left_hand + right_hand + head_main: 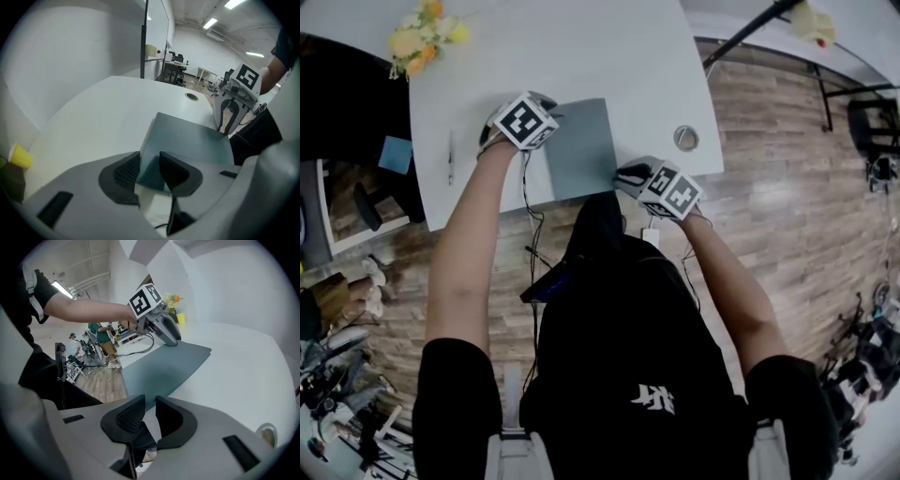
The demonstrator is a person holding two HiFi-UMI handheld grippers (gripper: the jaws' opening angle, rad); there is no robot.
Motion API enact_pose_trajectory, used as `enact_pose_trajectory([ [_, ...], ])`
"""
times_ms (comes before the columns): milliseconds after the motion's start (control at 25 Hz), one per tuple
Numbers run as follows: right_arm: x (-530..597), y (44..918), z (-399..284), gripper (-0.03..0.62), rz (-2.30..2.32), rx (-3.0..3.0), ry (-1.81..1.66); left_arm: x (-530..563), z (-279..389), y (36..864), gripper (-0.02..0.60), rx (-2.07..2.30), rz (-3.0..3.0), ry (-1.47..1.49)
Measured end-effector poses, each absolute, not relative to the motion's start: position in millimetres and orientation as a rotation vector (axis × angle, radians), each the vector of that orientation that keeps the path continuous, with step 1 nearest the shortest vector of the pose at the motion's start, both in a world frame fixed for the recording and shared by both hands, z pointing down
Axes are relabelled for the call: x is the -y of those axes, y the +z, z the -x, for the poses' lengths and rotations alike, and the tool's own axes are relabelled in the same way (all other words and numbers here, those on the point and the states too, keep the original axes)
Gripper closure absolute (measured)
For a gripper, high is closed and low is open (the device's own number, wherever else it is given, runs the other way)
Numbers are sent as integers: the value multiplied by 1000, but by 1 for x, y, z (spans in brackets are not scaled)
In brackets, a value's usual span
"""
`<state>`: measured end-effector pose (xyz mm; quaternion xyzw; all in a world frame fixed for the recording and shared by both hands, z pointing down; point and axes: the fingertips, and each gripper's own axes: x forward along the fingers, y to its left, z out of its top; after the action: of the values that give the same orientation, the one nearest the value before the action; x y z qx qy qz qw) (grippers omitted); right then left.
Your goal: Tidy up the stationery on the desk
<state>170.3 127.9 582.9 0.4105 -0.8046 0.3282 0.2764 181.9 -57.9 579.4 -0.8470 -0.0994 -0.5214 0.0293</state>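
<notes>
A grey-blue spiral notebook (581,145) lies flat on the white desk (581,56), its near edge at the desk's front edge. My left gripper (546,117) is over the notebook's far left corner (187,140). Its jaws stand a little apart, straddling the spiral edge without pinching it. My right gripper (628,178) is at the near right corner (159,366), jaws only narrowly apart, the corner showing in the gap beyond the tips. A pen (450,157) lies on the desk to the left.
Yellow artificial flowers (422,33) stand at the desk's far left corner. A round cable grommet (685,138) sits in the desk right of the notebook. A blue square pad (395,155) shows beyond the desk's left edge. Wooden floor lies beyond the desk's front edge.
</notes>
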Motion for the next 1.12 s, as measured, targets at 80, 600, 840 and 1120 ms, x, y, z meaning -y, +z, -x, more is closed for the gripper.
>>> enact_pose_trajectory([
  [80, -128, 583, -168, 503, -1106, 2153, 875, 57, -179, 581, 456, 297, 2615, -1620],
  [600, -101, 501, -194, 500, -1335, 2236, 643, 42, -162, 519, 488, 179, 2750, -1395],
  [840, -77, 406, -166, 502, -1407, 2415, 374, 19, -133, 440, 559, 57, 2953, -1056],
  [1120, -66, 344, -110, 500, -1353, 2602, 212, 14, -47, 361, 578, -251, 3232, -582],
])
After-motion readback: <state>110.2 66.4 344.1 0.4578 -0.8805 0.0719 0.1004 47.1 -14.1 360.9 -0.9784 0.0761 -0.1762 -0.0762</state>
